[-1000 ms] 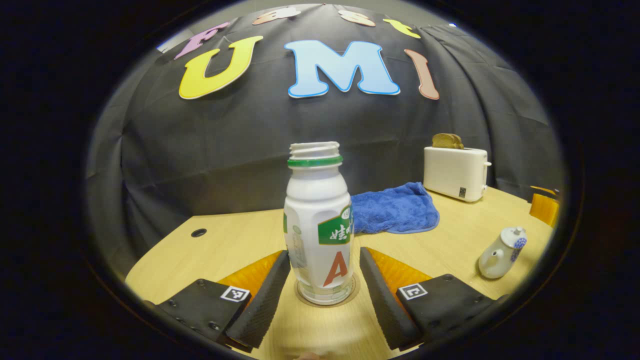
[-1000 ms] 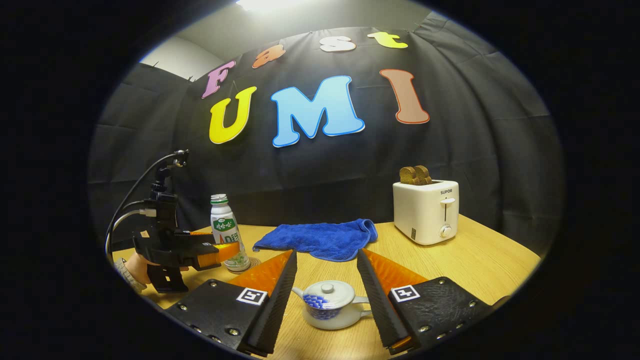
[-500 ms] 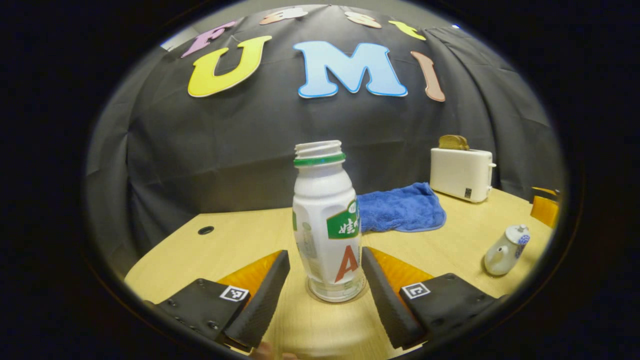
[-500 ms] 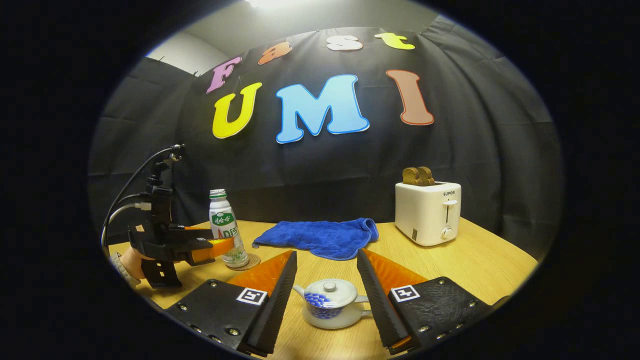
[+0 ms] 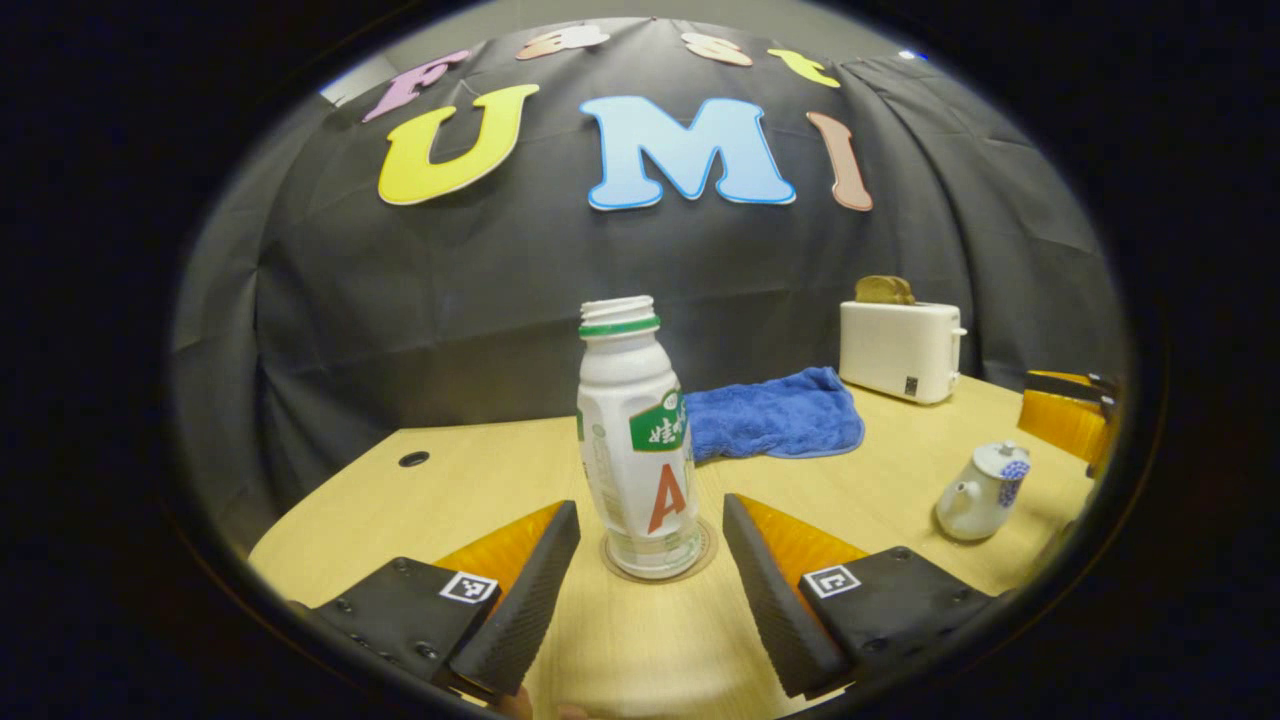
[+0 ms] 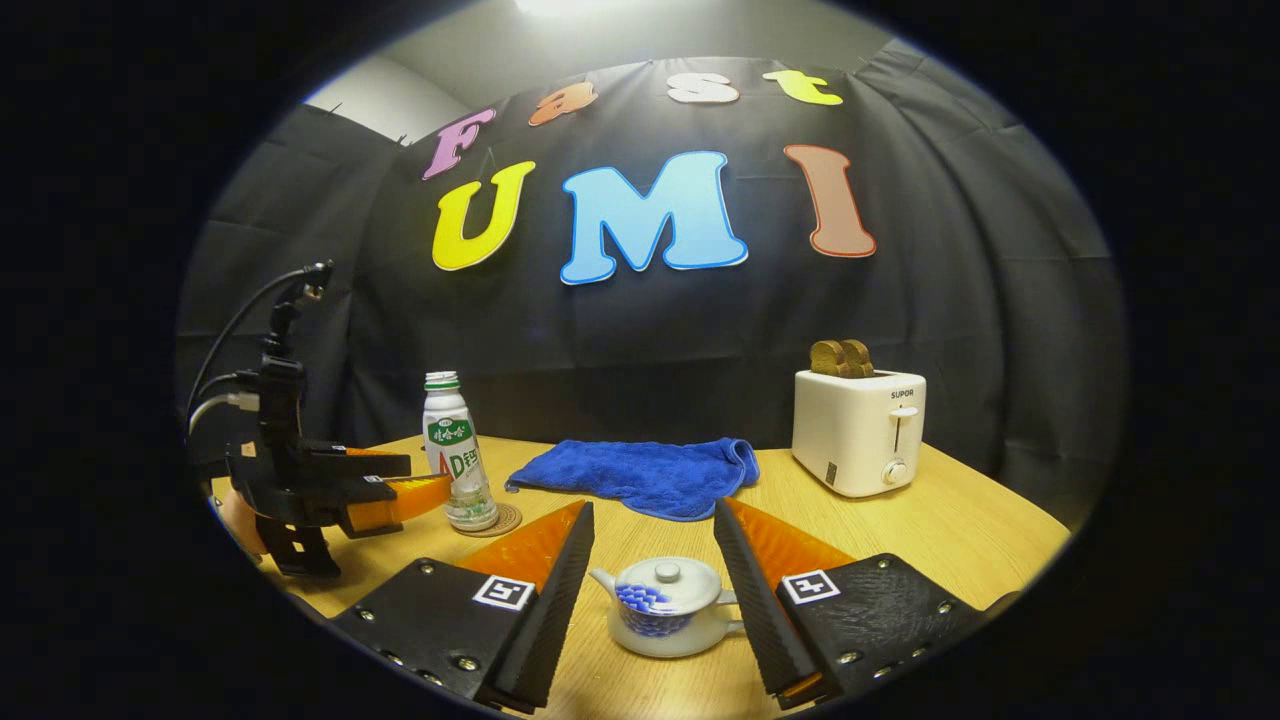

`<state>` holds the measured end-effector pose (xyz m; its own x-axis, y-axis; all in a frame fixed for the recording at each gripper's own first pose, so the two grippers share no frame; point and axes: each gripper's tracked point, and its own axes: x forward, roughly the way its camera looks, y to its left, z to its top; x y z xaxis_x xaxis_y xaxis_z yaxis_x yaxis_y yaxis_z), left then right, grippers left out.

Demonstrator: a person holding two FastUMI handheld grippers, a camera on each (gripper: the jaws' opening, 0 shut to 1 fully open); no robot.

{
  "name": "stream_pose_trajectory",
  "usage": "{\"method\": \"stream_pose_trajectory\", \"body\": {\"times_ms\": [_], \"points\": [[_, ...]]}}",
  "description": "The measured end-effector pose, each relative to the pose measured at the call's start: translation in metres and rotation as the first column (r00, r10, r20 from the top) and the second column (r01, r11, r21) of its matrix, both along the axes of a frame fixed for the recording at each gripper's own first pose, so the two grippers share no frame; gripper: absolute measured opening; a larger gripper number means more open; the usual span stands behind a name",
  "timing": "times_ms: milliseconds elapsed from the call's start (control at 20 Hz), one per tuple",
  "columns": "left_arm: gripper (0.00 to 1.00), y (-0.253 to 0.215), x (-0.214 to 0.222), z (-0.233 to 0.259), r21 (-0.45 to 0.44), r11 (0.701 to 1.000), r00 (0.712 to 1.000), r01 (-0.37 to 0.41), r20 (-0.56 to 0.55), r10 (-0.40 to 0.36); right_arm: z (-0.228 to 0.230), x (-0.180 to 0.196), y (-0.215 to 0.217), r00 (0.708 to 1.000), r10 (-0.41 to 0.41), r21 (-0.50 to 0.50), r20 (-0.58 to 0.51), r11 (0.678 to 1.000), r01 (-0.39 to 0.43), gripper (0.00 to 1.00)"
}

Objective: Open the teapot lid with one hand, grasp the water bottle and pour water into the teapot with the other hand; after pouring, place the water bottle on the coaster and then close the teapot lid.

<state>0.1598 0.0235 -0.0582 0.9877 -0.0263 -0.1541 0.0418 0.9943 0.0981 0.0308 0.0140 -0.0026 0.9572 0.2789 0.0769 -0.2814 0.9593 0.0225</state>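
Note:
A white water bottle (image 5: 640, 440) with a green neck ring and no cap stands upright on a round coaster (image 5: 700, 560). My left gripper (image 5: 650, 525) is open just short of the bottle, its fingers apart and touching nothing. In the right gripper view the same bottle (image 6: 455, 450) and coaster (image 6: 497, 522) sit at the left, with the left gripper (image 6: 435, 488) beside them. My right gripper (image 6: 653, 512) is open, and the white teapot (image 6: 665, 615) with a blue pattern lies low between its fingers, lid (image 6: 665, 585) on. The teapot (image 5: 985, 490) also stands at the right in the left gripper view.
A blue towel (image 6: 635, 475) lies at the back of the wooden table (image 6: 960, 540). A white toaster (image 6: 860, 430) holding bread stands at the back right. A cable hole (image 5: 412, 459) is in the table's far left. A hand (image 6: 235, 510) holds the left gripper.
My left gripper has drawn back from the bottle, which was between its fingers and now stands ahead of the fingertips on the coaster. The right gripper has barely moved over the teapot.

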Motion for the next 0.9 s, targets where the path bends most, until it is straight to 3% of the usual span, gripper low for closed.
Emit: {"method": "stream_pose_trajectory", "body": {"times_ms": [350,400,450,900], "points": [[1.00,-0.016,-0.060,0.014,-0.020,1.000,0.998,-0.009,0.065,0.010,-0.001,-0.024,0.016,1.000,0.007,0.030,0.007,1.000,-0.007,0.75],[0.95,-0.019,-0.070,0.017,-0.019,1.000,0.997,-0.010,0.078,0.012,-0.004,-0.030,0.017,1.000,-0.001,0.025,0.003,1.000,0.001,0.75],[1.00,-0.022,-0.081,0.021,-0.013,1.000,0.996,-0.014,0.091,0.015,-0.005,-0.037,0.019,1.000,-0.007,0.017,0.004,1.000,0.006,0.75],[1.00,-0.045,-0.152,0.045,-0.020,0.999,0.979,-0.032,0.199,0.035,-0.009,-0.093,0.028,0.996,-0.084,-0.007,0.021,0.996,0.084,0.75]]}}
